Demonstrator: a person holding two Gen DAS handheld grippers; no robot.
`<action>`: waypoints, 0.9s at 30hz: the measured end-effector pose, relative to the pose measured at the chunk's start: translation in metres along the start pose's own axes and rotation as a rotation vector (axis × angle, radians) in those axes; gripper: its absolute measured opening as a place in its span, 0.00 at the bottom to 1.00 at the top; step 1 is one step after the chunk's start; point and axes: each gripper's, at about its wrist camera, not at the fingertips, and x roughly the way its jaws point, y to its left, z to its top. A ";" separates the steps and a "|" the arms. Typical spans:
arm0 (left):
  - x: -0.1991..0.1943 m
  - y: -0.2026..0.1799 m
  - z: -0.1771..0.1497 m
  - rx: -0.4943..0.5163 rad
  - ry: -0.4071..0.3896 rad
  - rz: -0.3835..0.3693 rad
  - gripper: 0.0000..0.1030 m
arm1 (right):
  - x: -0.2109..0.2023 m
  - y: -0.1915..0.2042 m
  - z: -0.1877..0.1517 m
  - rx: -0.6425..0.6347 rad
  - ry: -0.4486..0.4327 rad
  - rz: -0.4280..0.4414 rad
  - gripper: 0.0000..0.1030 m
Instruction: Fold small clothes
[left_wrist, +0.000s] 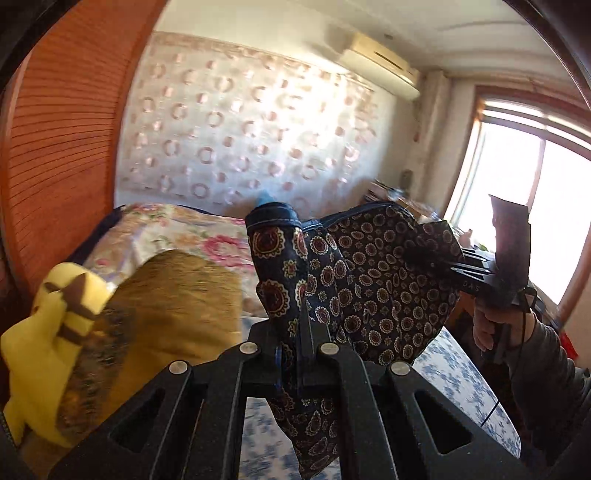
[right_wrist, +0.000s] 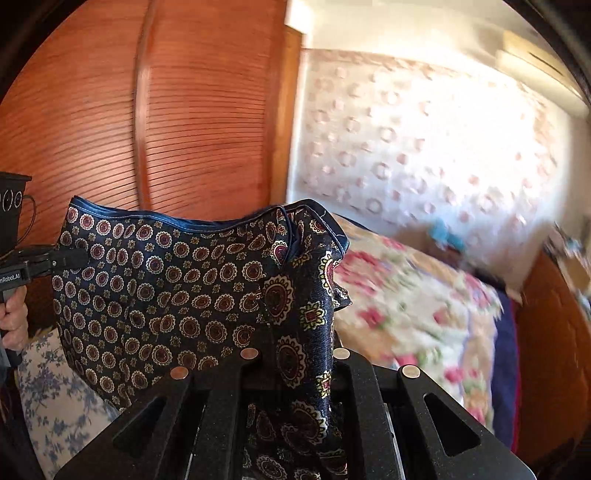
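Note:
A dark navy garment (left_wrist: 369, 280) printed with round medallions hangs in the air, stretched between both grippers. In the left wrist view my left gripper (left_wrist: 301, 306) is shut on one top corner, and cloth drapes down over its fingers. My right gripper (left_wrist: 428, 258) pinches the other corner at the right, with a hand (left_wrist: 487, 325) on its handle. In the right wrist view the garment (right_wrist: 166, 295) spreads wide with its blue hem on top. My right gripper (right_wrist: 295, 343) is shut on it, its fingertips wrapped in cloth. My left gripper (right_wrist: 70, 260) grips the far left edge.
A yellow garment (left_wrist: 44, 332) and a mustard one (left_wrist: 177, 295) lie piled at the left on the bed. Behind them lie a floral quilt (left_wrist: 192, 232) and, below, a blue-flowered sheet (left_wrist: 465, 391). A wooden louvred wardrobe (right_wrist: 177, 122) stands close by, and a bright window (left_wrist: 535, 206) is at the right.

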 end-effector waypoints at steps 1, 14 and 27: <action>-0.004 0.010 -0.002 -0.010 -0.009 0.020 0.05 | 0.013 0.003 0.006 -0.031 0.003 0.013 0.08; -0.020 0.114 -0.053 -0.174 0.019 0.192 0.05 | 0.189 0.049 0.077 -0.315 0.068 0.125 0.08; -0.022 0.116 -0.077 -0.184 0.071 0.240 0.05 | 0.232 0.070 0.087 -0.262 0.080 0.118 0.30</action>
